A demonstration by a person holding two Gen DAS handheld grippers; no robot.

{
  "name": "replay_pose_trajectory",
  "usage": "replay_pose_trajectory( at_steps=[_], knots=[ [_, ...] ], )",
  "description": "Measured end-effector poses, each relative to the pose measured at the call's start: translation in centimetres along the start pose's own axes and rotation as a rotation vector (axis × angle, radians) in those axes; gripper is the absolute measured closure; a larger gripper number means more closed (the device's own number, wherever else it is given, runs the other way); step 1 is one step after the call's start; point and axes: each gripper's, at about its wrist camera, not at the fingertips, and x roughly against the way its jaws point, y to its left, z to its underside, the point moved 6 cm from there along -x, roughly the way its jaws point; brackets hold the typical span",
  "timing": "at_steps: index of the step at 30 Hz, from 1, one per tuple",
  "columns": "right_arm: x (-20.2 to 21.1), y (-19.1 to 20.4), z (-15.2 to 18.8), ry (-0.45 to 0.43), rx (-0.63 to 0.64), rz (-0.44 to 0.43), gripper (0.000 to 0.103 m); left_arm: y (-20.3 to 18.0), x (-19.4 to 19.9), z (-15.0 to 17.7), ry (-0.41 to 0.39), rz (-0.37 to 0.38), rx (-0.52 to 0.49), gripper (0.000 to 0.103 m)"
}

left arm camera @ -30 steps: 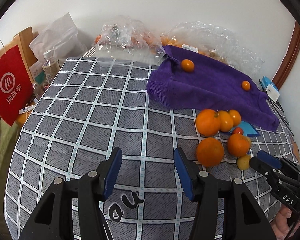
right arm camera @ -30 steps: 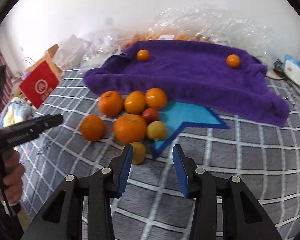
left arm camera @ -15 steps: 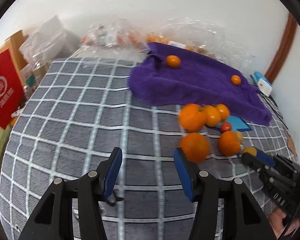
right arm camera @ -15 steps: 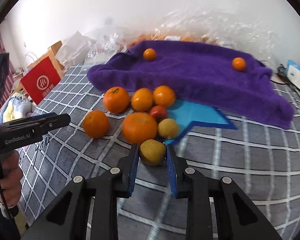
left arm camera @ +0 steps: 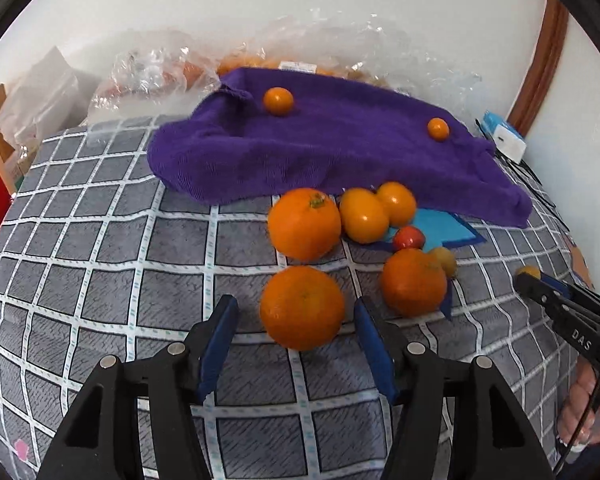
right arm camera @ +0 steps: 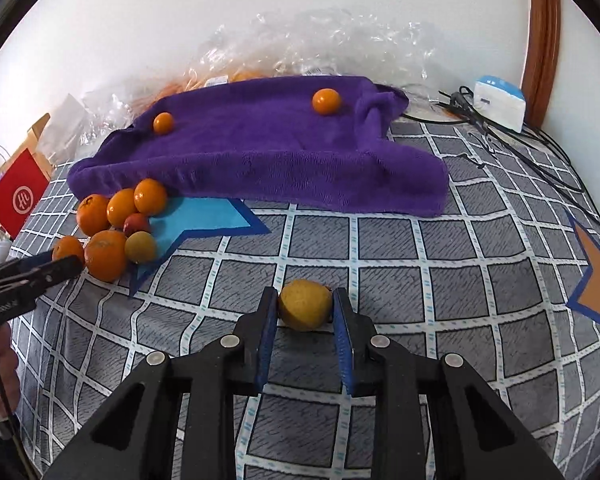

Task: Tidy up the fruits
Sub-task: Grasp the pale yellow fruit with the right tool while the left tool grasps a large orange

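Observation:
My right gripper (right arm camera: 305, 307) is shut on a small yellow fruit (right arm camera: 305, 309), held over the checked cloth away from the pile. My left gripper (left arm camera: 296, 314) is open, its jaws on either side of a large orange (left arm camera: 302, 307) without touching it. Behind it lies a pile: another large orange (left arm camera: 304, 224), an orange (left arm camera: 414, 282), two smaller orange fruits (left arm camera: 364, 214), a red one (left arm camera: 408, 239) and a yellowish one (left arm camera: 444, 260). Two small oranges (left arm camera: 278, 101) (left arm camera: 438, 129) sit on the purple towel (left arm camera: 340, 152). The pile (right arm camera: 116, 226) also shows in the right wrist view.
The checked grey cloth (left arm camera: 100, 260) covers the table. Clear plastic bags (left arm camera: 152, 76) with fruit lie behind the towel. A red paper bag (right arm camera: 18, 196) stands at the left edge. A white device (right arm camera: 498, 104) with black cables (right arm camera: 540, 160) sits at the back right.
My right gripper closed on the yellow fruit and carried it right, away from the pile. My left gripper moved forward and right until the large orange sat between its open jaws.

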Motion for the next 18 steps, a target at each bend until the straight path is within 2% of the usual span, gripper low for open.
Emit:
replay_pose_trajectory(
  at_steps=[1,2,3,8,18],
  knots=[
    [-0.2,0.1,-0.1,0.002,0.003,-0.004,0.076,-0.1,0.0,-0.1,-0.009,-0.005,-0.002,0.053],
    [-0.5,0.1,-0.1,0.004,0.004,-0.005,0.076,0.0,0.0,-0.2,-0.008,-0.009,-0.005,0.063],
    [-0.3,0.2,0.0,0.001,0.008,0.001,0.076,0.1,0.1,-0.2,-0.008,-0.012,-0.004,0.065],
    [-0.6,0.3,-0.4,-0.001,0.015,-0.004,0.072,2.0,0.4,-0.2,-0.018,-0.025,0.026,0.065],
    [-0.5,0.7,-0.2,-0.017,0.042,0.027,0.074,1.9,0.5,0.3,-0.038,-0.012,0.015,0.064]
  ],
)
